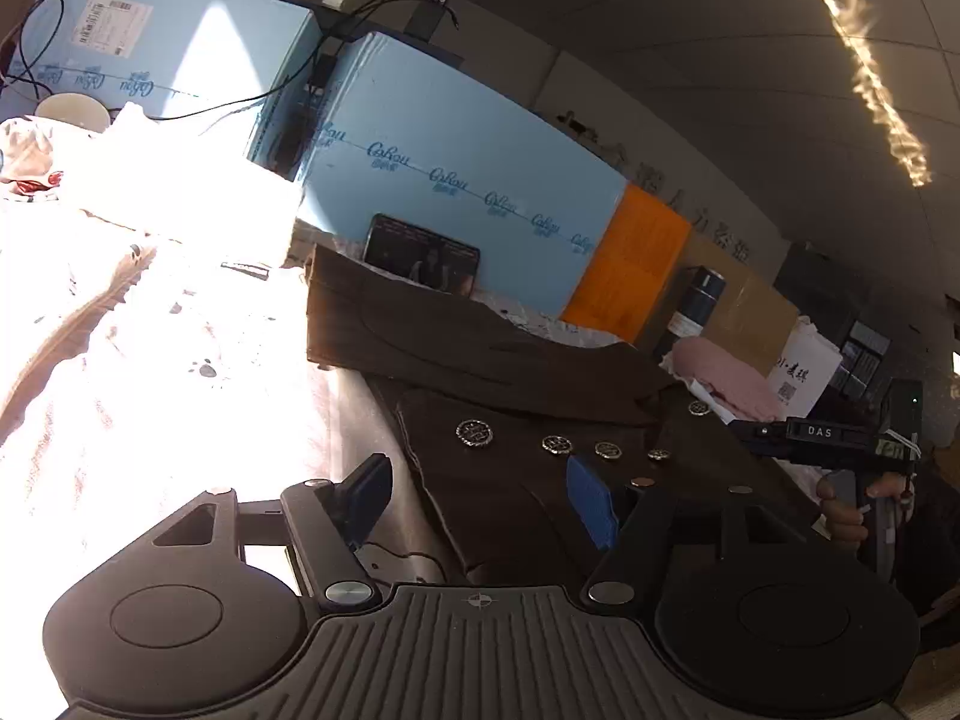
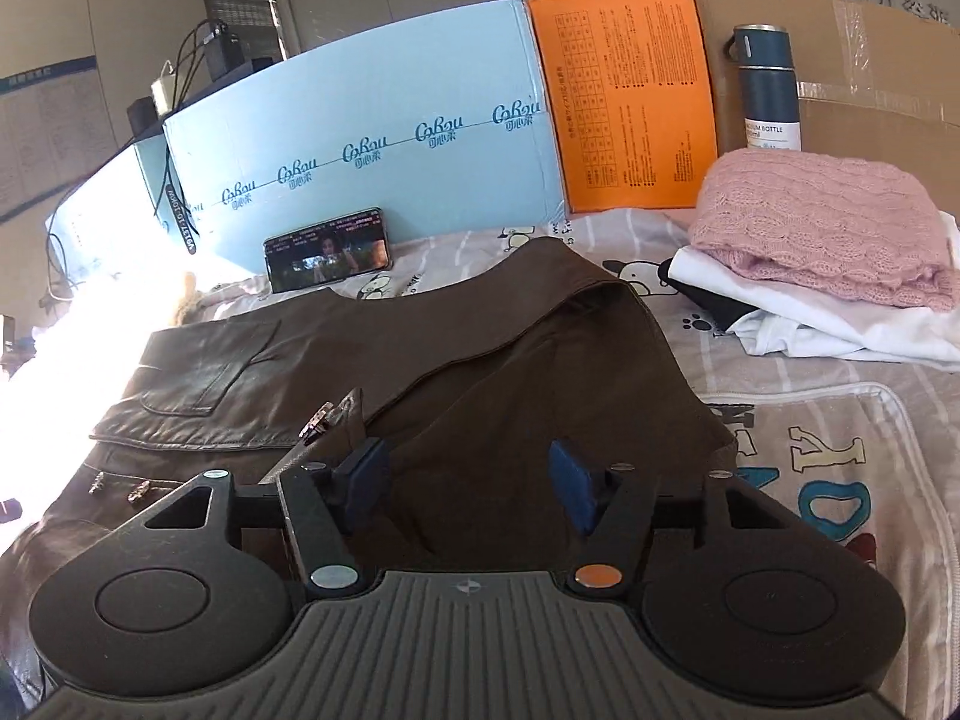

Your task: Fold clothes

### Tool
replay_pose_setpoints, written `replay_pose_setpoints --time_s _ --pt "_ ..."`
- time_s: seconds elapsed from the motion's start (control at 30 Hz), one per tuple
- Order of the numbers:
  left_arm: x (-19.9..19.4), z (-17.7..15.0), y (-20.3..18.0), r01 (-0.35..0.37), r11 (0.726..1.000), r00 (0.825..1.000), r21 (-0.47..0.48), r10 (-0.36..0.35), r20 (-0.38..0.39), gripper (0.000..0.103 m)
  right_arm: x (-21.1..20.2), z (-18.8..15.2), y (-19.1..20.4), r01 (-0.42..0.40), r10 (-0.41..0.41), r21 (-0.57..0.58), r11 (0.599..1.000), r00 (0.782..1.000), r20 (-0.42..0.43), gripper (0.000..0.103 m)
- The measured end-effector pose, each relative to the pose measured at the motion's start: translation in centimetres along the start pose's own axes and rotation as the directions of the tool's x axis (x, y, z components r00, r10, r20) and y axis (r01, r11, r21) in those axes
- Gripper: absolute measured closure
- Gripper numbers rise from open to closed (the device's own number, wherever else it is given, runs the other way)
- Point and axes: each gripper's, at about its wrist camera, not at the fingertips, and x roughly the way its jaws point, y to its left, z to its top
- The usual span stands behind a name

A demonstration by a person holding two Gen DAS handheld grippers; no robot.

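1. Brown leather jacket [image 2: 372, 360] spread on patterned bedsheet [image 2: 798, 468], one panel lapped over; metal buttons [image 1: 557, 444] facing up.
2. Left gripper [image 1: 480, 498] and right gripper [image 2: 465, 480] both spread wide, empty, low over jacket.
3. Likely heavy, stiff-draping, slick; best pinched at hem or seam edge, clear of buttons.

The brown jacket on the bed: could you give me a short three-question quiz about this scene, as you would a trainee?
1. True or false: the brown jacket is already folded onto the pile with the pink sweater.
2. Multiple choice: the phone leans against A) the blue box, B) the orange box, C) the flask.
3. Fill in: both the left gripper and the right gripper have their jaws ____.

Key: 1 false; 2 A; 3 open.
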Motion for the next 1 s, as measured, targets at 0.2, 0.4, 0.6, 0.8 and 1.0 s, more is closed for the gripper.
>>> replay_pose_setpoints --time_s 0.2,0.4,0.6,0.8,1.0 --pt "-1.3 -2.0 -1.0 0.142 0.986 0.988 0.082 -0.137 -0.071 0.028 -1.8 -1.0 1.2 -0.115 0.116 -0.042 0.992 0.993 0.025 0.022" --pt "-1.1 -2.8 -0.8 0.282 0.956 0.959 0.075 -0.279 -0.058 0.028 -0.7 -2.0 1.4 -0.121 0.120 -0.016 0.993 0.992 -0.027 0.022" --pt "1.2 -1.3 -1.4 0.254 0.957 0.966 0.138 -0.259 0.013 0.087 0.0 -2.3 1.1 -0.102 0.103 0.018 0.995 0.994 -0.037 0.021" --pt "2.2 3.8 -2.5 0.320 0.939 0.925 0.129 -0.339 0.173 0.091 -0.4 -1.9 0.2 -0.069 0.069 0.058 0.996 0.998 -0.001 0.021" --pt "4.1 8.7 -3.4 0.334 0.942 0.919 0.011 -0.329 0.217 0.092 -1.5 -0.9 -1.2 -0.009 0.002 0.107 0.994 0.998 0.062 0.021"
